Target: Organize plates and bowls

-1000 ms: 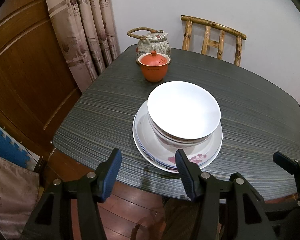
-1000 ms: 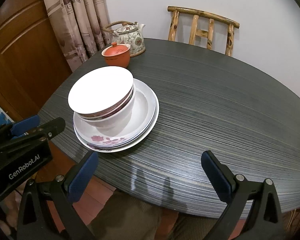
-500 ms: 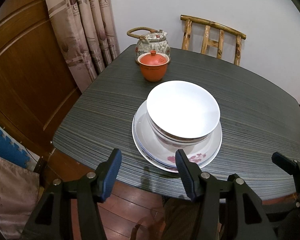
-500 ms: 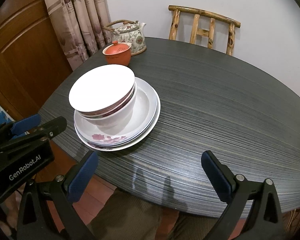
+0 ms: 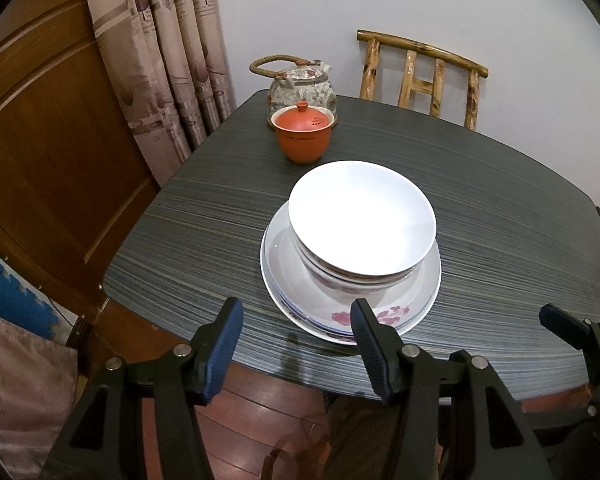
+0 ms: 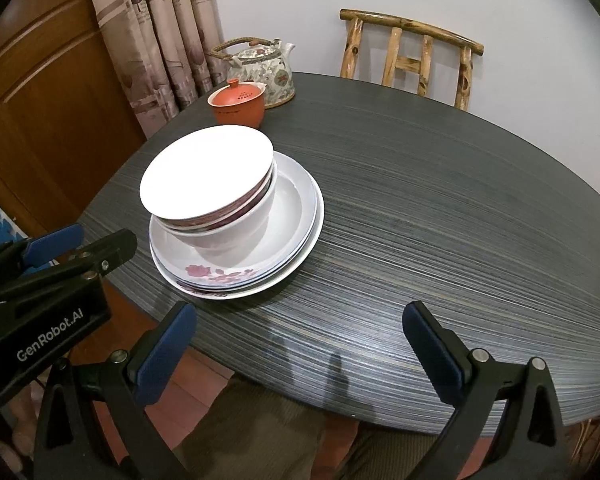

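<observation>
A dark table (image 5: 500,240) with a fine striped grain stands against a pale wall, with a wooden door and patterned curtains (image 5: 168,52) on its left side. Near the table's front-left edge sits a stack of plates (image 5: 380,316), the top one painted with pink flowers on its rim. Nested bowls (image 5: 362,224) stand in the stack: a white one on top, and beneath it others with dark red bands at the rim (best seen from the right wrist camera, where the pile (image 6: 216,192) sits off-centre toward the left of the plates (image 6: 300,216)).

Further back, near the table's far-left corner, an orange lidded cup (image 5: 303,132) stands just in front of a floral teapot (image 5: 302,88) with a woven handle. A bamboo chair (image 5: 424,76) is pushed in at the far side.

The left gripper (image 5: 296,344) hangs at the table's near edge, right before the plates, its blue-padded jaws spread apart and holding nothing. The right gripper (image 6: 296,344) is also at the near edge, to the right of the stack, jaws wide and empty.
</observation>
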